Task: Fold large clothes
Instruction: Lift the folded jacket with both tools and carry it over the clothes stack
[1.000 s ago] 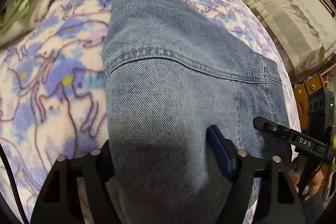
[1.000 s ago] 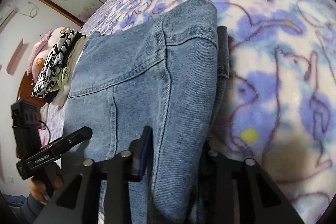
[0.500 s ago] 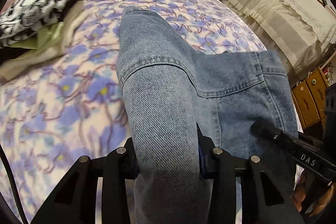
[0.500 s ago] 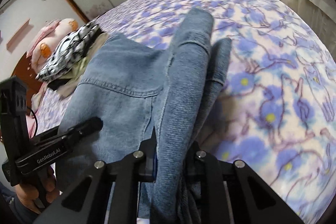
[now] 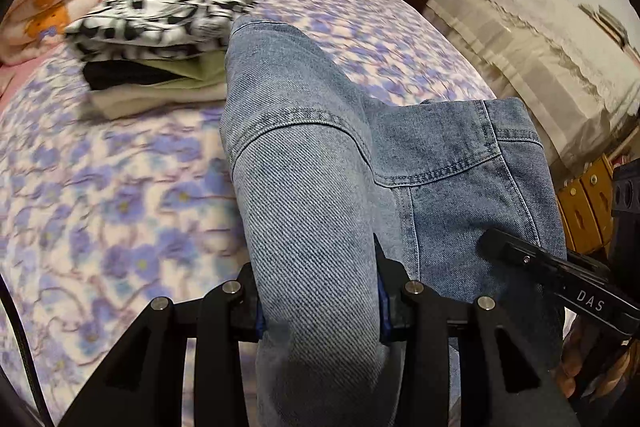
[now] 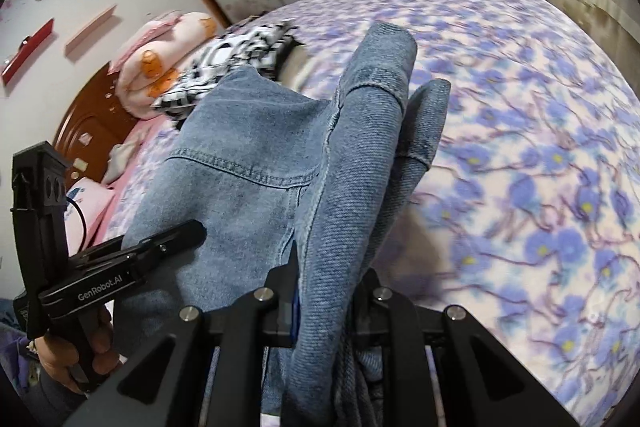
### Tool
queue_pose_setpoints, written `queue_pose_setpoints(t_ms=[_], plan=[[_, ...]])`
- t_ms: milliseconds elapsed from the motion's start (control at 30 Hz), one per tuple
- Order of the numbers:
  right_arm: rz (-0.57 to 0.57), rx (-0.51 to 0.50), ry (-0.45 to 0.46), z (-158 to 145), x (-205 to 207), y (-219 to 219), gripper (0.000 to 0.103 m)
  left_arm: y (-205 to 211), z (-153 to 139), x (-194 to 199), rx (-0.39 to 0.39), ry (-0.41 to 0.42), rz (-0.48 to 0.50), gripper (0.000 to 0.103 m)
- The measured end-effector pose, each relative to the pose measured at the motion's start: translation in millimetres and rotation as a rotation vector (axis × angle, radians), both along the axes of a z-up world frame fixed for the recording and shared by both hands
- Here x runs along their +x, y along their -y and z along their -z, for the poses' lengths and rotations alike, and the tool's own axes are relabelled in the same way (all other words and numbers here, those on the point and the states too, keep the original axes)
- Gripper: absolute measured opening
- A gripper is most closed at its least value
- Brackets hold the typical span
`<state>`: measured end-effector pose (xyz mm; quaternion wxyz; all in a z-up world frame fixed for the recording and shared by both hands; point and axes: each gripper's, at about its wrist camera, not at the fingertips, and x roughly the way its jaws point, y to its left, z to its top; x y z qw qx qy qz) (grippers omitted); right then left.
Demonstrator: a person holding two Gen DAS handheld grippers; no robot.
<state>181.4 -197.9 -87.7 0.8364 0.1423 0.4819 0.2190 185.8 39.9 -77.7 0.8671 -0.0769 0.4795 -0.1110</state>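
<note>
While the bed (image 5: 100,195) with its purple flowered cover fills the background, the blue denim garment (image 5: 312,195) hangs lifted above it. A stack of folded clothes (image 5: 160,39) lies near the headboard. The left gripper (image 5: 320,311) is clamped on a thick denim fold, the right gripper (image 6: 326,301) on another, narrower.

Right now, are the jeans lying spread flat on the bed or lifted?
Lifted. The jeans hang bunched, clamped in the left gripper and the right gripper, above the floral bedspread.
</note>
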Motion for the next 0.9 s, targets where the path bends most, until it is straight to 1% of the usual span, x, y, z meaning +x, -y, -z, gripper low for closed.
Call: queue_pose_setpoints(t_ms=[133, 300, 400, 533, 600, 733, 833, 900], plan=[[-0.044, 0.037, 0.022, -5.5, 4.9, -32.3, 0.016, -36.0, -2.6, -3.6, -0.014, 0.019, -0.055, 0.038], [-0.086, 0.09, 0.025, 1.2, 27.1, -61.0, 0.016, -71.3, 4.7, 10.6, -0.023, 0.034, -0.098, 0.038], [-0.111, 0.117, 0.006, 7.8, 42.5, -73.4, 0.016, -87.8, 11.1, 27.3, -0.03, -0.001, -0.112, 0.038], [-0.134, 0.113, -0.032, 6.7, 59.1, -89.0, 0.016, -100.8, 8.9, 40.7, -0.02, -0.046, -0.117, 0.038], [-0.146, 0.092, -0.048, -1.7, 63.7, -97.0, 0.016, -106.3, 1.7, 46.9, -0.018, -0.071, -0.119, 0.038], [-0.15, 0.077, -0.09, -27.2, 73.2, -107.4, 0.016, -119.5, -18.9, 58.9, -0.047, -0.125, -0.124, 0.038], [-0.148, 0.075, -0.113, -50.5, 81.4, -114.0, 0.016, -127.8, -43.0, 66.2, -0.049, -0.138, -0.118, 0.038], [-0.153, 0.069, -0.108, -67.8, 87.1, -120.0, 0.016, -134.6, -59.7, 71.5, -0.049, -0.135, -0.117, 0.038]])
